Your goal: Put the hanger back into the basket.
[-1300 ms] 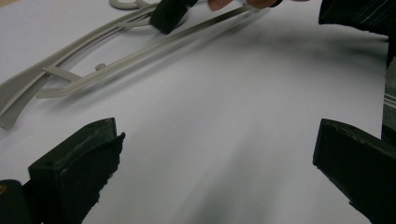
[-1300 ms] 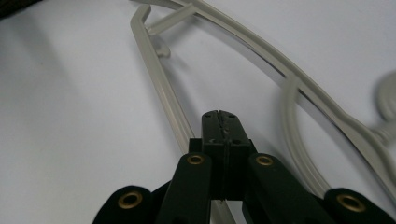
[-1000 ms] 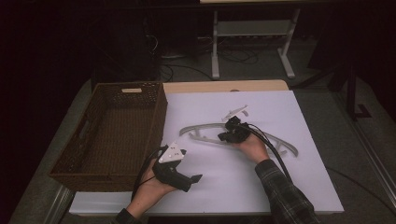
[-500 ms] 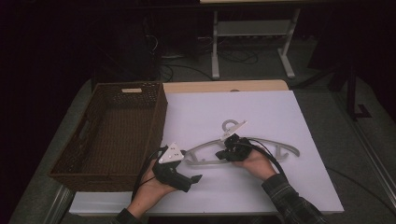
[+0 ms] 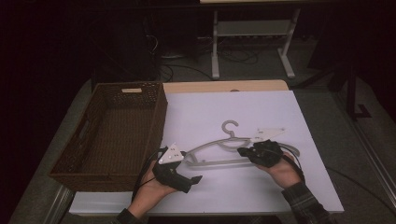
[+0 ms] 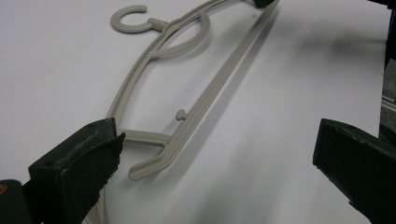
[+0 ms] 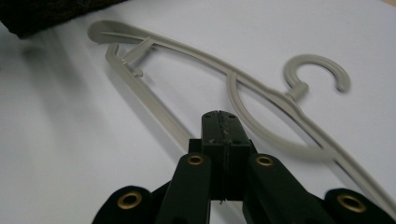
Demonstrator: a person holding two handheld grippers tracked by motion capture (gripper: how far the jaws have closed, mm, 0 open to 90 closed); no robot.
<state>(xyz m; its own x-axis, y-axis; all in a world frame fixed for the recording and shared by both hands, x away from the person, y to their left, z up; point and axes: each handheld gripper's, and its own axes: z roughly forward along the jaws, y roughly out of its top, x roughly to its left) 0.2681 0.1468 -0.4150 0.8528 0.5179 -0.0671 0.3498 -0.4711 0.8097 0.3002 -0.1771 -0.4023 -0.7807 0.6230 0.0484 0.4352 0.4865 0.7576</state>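
A grey plastic hanger (image 5: 215,145) lies flat on the white sheet (image 5: 261,112), hook pointing away from me. My right gripper (image 5: 243,151) points left, shut on the hanger's lower bar. In the right gripper view, the jaws (image 7: 219,116) meet over that bar, and the hanger (image 7: 261,88) stretches away beyond them. My left gripper (image 5: 194,178) rests at the sheet's near left, open with nothing between its jaws. In the left gripper view, the hanger's (image 6: 224,79) near end lies just beside the left fingertip of that gripper (image 6: 217,135).
A dark woven basket (image 5: 159,107) stands along the left side of the sheet, open-topped. The wooden table edge (image 5: 224,86) shows beyond the sheet. A white metal stand (image 5: 252,28) stands on the dark floor at the back.
The right gripper has pulled the hanger toward me, its left end now close to the left gripper. The right hand then swung to the right. The left hand stayed put.
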